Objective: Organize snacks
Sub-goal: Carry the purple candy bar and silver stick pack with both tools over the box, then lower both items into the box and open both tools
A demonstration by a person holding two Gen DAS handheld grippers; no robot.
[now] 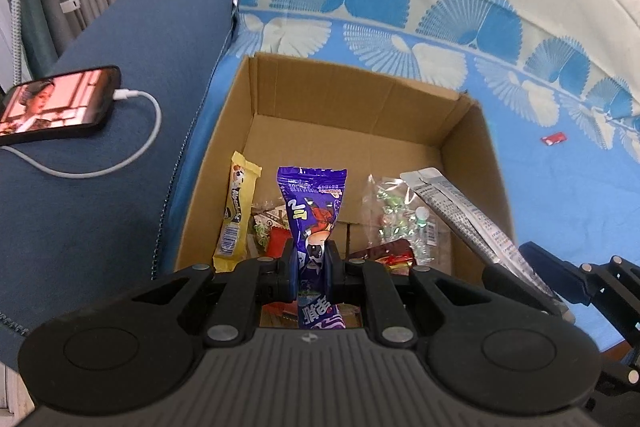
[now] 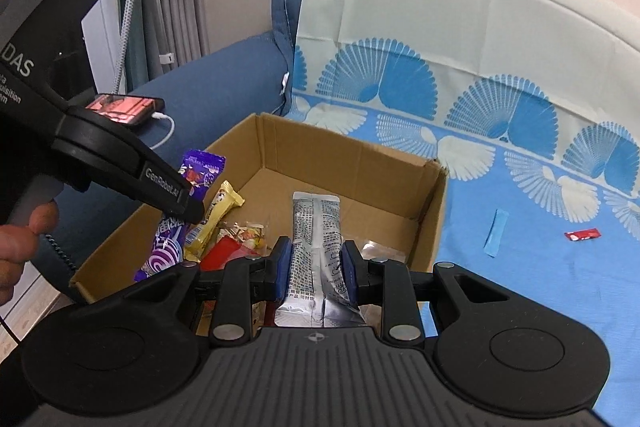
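An open cardboard box sits on a blue patterned sofa cover. My left gripper is shut on a purple snack packet, held upright over the box's near part; both show in the right wrist view. My right gripper is shut on a silver packet, also over the box; the packet shows in the left wrist view. In the box lie a yellow bar, a clear candy bag and red wrappers.
A phone with a lit screen and white charging cable lies on the blue sofa arm at left. A small red wrapper and a blue strip lie on the cover right of the box.
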